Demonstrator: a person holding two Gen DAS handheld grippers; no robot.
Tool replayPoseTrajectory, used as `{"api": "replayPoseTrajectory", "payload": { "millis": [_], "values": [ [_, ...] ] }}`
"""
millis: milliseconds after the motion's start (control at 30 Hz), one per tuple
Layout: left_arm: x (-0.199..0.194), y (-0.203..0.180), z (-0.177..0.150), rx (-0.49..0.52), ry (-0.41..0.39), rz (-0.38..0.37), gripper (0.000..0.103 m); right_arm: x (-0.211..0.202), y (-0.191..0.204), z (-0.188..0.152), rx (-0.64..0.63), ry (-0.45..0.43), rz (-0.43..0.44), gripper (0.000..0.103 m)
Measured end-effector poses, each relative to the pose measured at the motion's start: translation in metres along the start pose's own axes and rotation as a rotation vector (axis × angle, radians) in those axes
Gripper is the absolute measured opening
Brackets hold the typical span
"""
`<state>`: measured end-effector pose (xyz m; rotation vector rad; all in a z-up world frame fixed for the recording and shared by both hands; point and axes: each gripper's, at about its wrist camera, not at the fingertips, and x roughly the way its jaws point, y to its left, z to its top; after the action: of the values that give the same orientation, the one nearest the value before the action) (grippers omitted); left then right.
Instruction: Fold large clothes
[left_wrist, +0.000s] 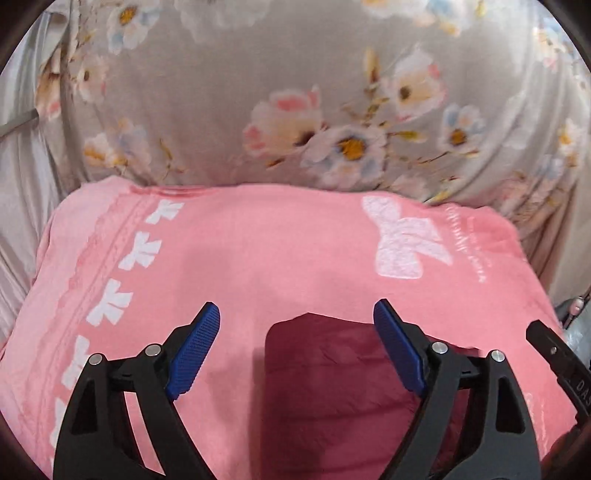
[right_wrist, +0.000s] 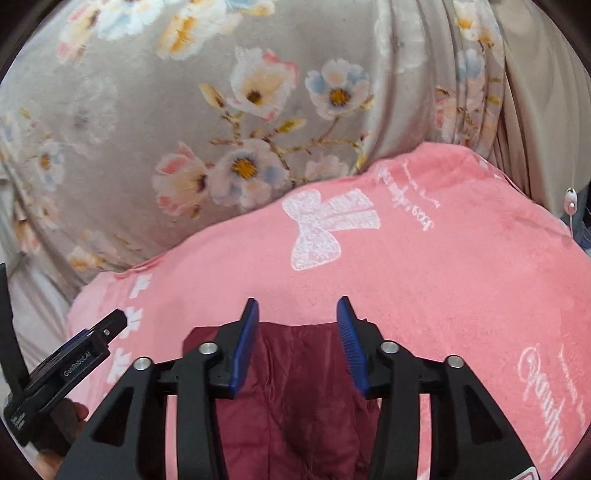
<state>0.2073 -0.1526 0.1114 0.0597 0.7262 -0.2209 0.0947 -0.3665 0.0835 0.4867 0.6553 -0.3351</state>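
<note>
open left gripper (left_wrist: 296, 314), maroon garment (left_wrist: 332, 387) lengthwise

A grey floral bedsheet (left_wrist: 295, 92) lies wrinkled beneath a pink bow-patterned towel (left_wrist: 258, 251).

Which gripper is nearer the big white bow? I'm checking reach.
Right, likely. The right gripper sits just below the big white bow; the left gripper is below and left of it.

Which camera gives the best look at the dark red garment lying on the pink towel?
The right wrist view: the dark red garment shows its quilted creases between the open right gripper fingers. The left wrist view shows it flatter and blurrier, beneath the open left gripper, on the pink towel.
</note>
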Motion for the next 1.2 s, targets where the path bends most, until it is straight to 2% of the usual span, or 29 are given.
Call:
{"api": "replayPoseTrajectory", "payload": {
  "millis": [167, 200, 233, 300, 400, 533, 667, 800, 933, 1200],
  "values": [
    [0.054, -0.016, -0.013, 0.003, 0.129, 0.008, 0.081, 0.064, -0.015, -0.024, 0.112, 0.144, -0.046, 0.052],
    [0.061, -0.018, -0.019, 0.006, 0.142, 0.013, 0.079, 0.078, -0.017, -0.031, 0.118, 0.171, -0.061, 0.049],
    [0.072, -0.023, -0.025, 0.008, 0.162, 0.012, 0.078, 0.084, -0.017, -0.036, 0.109, 0.173, -0.075, 0.036],
    [0.086, -0.027, -0.032, 0.011, 0.187, 0.012, 0.078, 0.092, -0.019, -0.043, 0.075, 0.158, -0.121, 0.015],
    [0.110, -0.038, -0.046, 0.019, 0.218, 0.019, 0.078, 0.097, -0.023, -0.048, 0.029, 0.130, -0.163, 0.009],
    [0.131, -0.046, -0.062, 0.030, 0.235, 0.034, 0.079, 0.115, -0.035, -0.054, -0.012, 0.138, -0.199, 0.008],
    [0.132, -0.049, -0.074, 0.049, 0.203, 0.036, 0.080, 0.132, -0.044, -0.063, -0.036, 0.163, -0.195, 0.008],
    [0.131, -0.049, -0.086, 0.075, 0.171, 0.040, 0.083, 0.139, -0.038, -0.073, -0.104, 0.153, -0.211, 0.008],
    [0.138, -0.044, -0.093, 0.054, 0.166, 0.027, 0.086, 0.144, -0.031, -0.080, -0.160, 0.135, -0.237, 0.008],
    [0.146, -0.049, -0.101, 0.070, 0.136, 0.055, 0.088, 0.149, -0.032, -0.084, -0.164, 0.128, -0.224, 0.009]
  ]
}}
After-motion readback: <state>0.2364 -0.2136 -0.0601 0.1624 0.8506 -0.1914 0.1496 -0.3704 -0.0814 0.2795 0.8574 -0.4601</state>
